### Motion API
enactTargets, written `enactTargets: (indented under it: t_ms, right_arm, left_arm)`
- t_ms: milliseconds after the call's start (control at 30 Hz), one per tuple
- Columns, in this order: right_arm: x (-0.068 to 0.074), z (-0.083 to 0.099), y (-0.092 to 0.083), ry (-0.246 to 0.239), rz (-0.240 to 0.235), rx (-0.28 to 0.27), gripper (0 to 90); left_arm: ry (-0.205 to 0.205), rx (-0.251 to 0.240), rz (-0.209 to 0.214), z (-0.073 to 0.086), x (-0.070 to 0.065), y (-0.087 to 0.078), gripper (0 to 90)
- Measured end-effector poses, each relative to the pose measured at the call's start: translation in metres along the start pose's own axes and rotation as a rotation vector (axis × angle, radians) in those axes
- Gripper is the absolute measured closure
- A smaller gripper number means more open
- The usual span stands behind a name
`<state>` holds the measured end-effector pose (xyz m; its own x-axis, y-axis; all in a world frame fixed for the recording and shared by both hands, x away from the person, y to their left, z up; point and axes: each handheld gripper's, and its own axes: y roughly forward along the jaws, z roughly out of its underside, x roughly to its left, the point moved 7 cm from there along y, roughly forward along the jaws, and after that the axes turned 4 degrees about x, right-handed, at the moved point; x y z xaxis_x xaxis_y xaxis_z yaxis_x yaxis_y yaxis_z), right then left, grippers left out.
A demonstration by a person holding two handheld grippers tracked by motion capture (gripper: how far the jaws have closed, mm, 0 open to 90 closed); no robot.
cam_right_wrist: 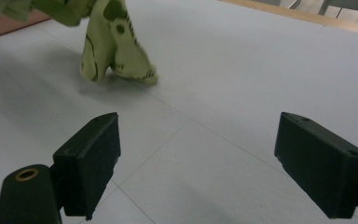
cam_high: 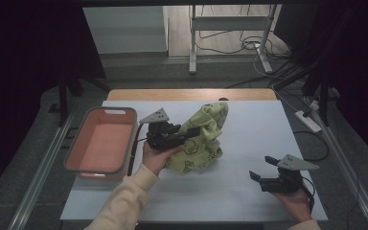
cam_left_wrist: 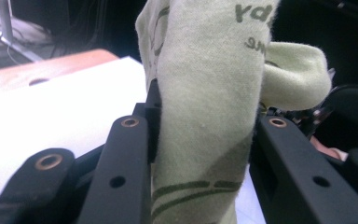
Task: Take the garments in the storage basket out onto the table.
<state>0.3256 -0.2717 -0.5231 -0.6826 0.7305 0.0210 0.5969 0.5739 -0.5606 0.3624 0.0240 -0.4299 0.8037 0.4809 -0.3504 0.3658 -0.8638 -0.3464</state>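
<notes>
A pale green cloth [cam_high: 204, 136] with dark printed figures hangs bunched over the middle of the white table top [cam_high: 249, 124]; its lower end touches the surface. My left gripper [cam_high: 188, 136] is shut on the cloth, and in the left gripper view the fabric [cam_left_wrist: 205, 116] is pinched between the two black jaws and rises above them. My right gripper [cam_high: 260, 168] rests low at the table's front right, held by a hand, jaws open with nothing between them [cam_right_wrist: 196, 163]. From the right gripper view the cloth's lower end [cam_right_wrist: 116, 51] touches the table farther off.
A pink plastic basin [cam_high: 101, 141] stands at the table's left edge, beside my left hand. A wooden strip [cam_high: 191, 94] runs along the far edge. Beyond it are a metal stand [cam_high: 230, 36] and cables on the floor. A power strip [cam_high: 308, 120] lies at the right.
</notes>
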Motion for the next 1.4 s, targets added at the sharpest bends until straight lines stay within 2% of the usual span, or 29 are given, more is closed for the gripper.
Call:
enactTargets:
  t_ms: [133,500,667,1000,1200,1400]
  right_arm:
    - [0.000,0.000,0.000,-0.001,0.001,0.000,14.4]
    - [0.000,0.000,0.000,-0.002,0.002,-0.002,14.4]
    - [0.000,0.000,0.000,-0.003,0.002,-0.001,14.5]
    - [0.000,0.000,0.000,-0.003,0.001,-0.001,14.5]
    - [0.000,0.000,0.000,-0.003,0.001,0.000,14.4]
    - [0.000,0.000,0.000,-0.004,0.002,0.000,14.5]
  left_arm:
    - [0.001,0.038,-0.013,0.008,0.002,0.008,66.8]
    - [-0.007,0.102,-0.019,0.025,0.006,0.025,66.4]
    - [-0.001,0.147,-0.031,0.033,0.008,0.034,66.2]
    - [0.000,0.242,-0.027,0.057,0.010,0.055,65.3]
    - [-0.015,0.262,-0.017,0.064,0.013,0.061,64.9]
    - [-0.006,0.272,-0.018,0.067,0.013,0.063,64.0]
